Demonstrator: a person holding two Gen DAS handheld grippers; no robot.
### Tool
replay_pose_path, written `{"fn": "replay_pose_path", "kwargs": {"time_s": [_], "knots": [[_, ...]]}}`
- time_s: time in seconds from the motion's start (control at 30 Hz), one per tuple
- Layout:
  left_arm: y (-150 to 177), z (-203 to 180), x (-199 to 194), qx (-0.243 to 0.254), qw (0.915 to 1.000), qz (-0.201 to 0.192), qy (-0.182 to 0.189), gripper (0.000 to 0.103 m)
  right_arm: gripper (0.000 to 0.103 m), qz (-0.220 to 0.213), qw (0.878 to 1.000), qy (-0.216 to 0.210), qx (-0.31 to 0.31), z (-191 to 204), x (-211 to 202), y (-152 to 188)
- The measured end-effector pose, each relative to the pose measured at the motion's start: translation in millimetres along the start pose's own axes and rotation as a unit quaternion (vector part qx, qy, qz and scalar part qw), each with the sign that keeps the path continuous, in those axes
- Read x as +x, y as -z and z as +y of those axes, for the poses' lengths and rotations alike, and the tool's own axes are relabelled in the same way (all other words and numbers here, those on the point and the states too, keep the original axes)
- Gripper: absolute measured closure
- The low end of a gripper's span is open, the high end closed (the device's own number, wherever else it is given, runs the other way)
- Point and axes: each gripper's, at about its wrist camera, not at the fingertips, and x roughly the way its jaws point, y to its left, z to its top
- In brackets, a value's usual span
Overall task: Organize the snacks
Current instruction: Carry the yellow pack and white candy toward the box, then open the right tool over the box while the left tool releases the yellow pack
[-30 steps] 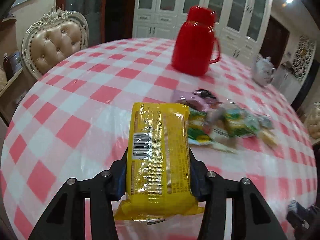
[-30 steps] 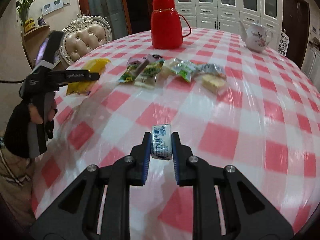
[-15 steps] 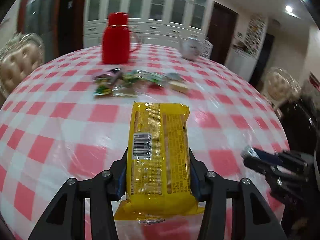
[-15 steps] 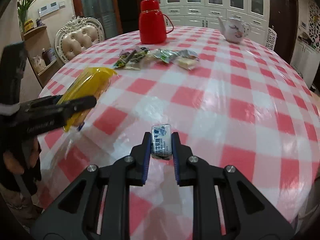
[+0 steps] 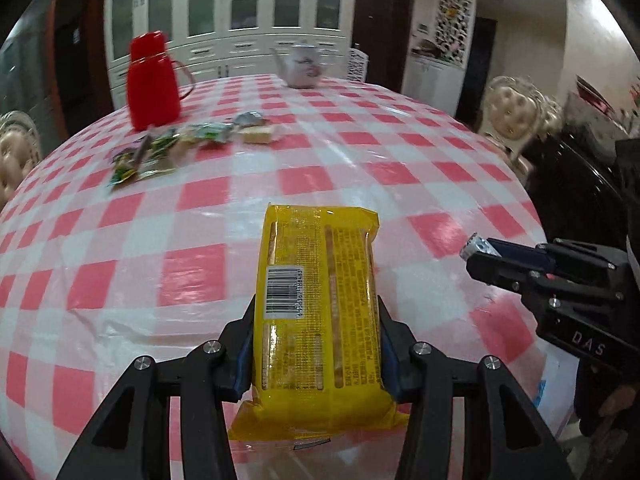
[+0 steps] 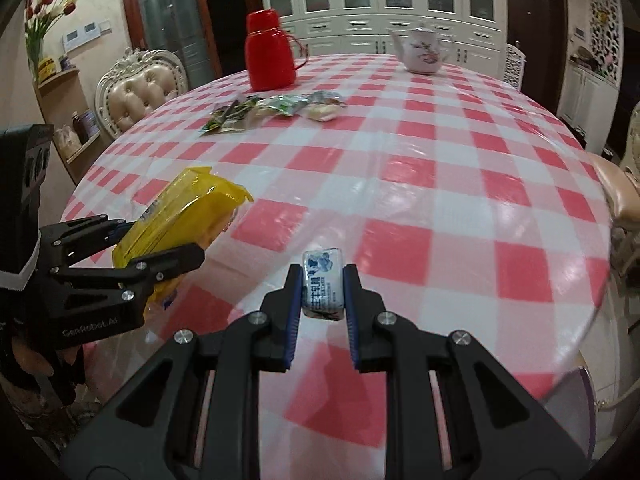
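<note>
Two snacks are off the table at once, one in each tool. The left gripper (image 5: 316, 344) has its jaws clamped on the sides of a long yellow plastic-wrapped biscuit packet (image 5: 318, 312), barcode side up, filling the lower centre of the left wrist view and showing again at the left edge of the right wrist view. The right gripper (image 6: 323, 300) is closed on a small white-and-blue wrapped candy (image 6: 323, 284), held just above the lower centre of its own frame. Both sit over the near part of the round table with the pink-and-white checked cloth (image 6: 460, 168). Well apart from them, in the upper left of both frames, a loose row of small green and silver snack sachets (image 6: 276, 110) lies on the cloth just in front of a red plastic thermos jug (image 6: 270, 56), with a white floral teapot (image 6: 420, 54) further right. My guess is that this is the carrying step: both items are picked and want a place. I see no tray or box, so the sensible spot would be beside that row. That calls for reaching both tools up the table, lowering each item flat onto the cloth next to the sachets without nudging them, and only then loosening the jaws.
</note>
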Motion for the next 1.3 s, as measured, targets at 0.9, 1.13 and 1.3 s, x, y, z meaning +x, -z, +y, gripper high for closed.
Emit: {"fn": "replay_pose_path", "kwargs": {"time_s": [0.9, 1.13, 1.3], "knots": [[15.1, -151.3, -3.8, 0.170, 0.9827, -0.002, 0.074, 0.052, 0.079, -0.008, 0.996, 0.058, 0.067, -96.4, -66.1, 63.9], [24.5, -197.1, -2.4, 0.228, 0.9670, 0.005, 0.115, 0.052, 0.079, 0.014, 0.993, 0.091, 0.071, -124.6, -77.0, 78.8], [36.8, -222.6, -3.2, 0.265, 0.9499, 0.015, 0.165, 0.052, 0.079, 0.043, 0.987, 0.137, 0.066, -151.1, -82.5, 89.2]]}}
